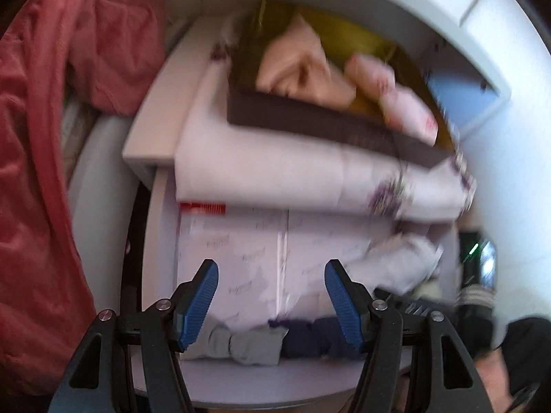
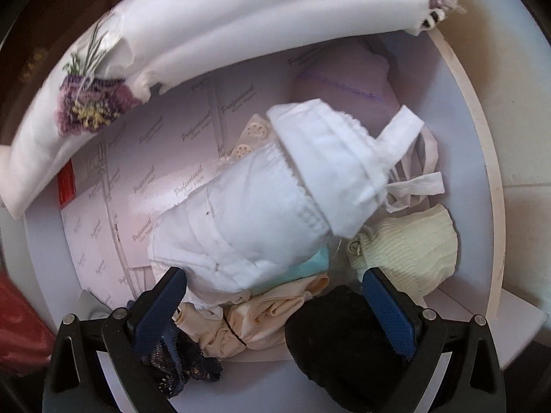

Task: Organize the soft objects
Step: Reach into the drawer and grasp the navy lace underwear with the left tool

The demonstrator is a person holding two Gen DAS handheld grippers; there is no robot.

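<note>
In the right wrist view my right gripper (image 2: 275,309) stands open, pointing down into a white drawer (image 2: 482,144). Under it lie a rolled white garment (image 2: 258,213), a cream satin piece (image 2: 268,323) and a black piece (image 2: 337,347); nothing is pinched. A pale yellow knit (image 2: 409,247), a lilac piece (image 2: 344,82) and navy lace (image 2: 186,364) lie around them. The left wrist view is blurred. My left gripper (image 1: 273,296) is open there over the drawer's printed paper lining (image 1: 241,251), with a grey garment (image 1: 248,344) and a navy one (image 1: 310,339) near its pads.
A folded white cloth with purple embroidered flowers (image 1: 275,172) drapes over the drawer's far edge, also seen as the white cloth (image 2: 213,31). On it rests a dark box (image 1: 327,127) with pink garments (image 1: 292,65). A person's red sleeve (image 1: 44,137) fills the left.
</note>
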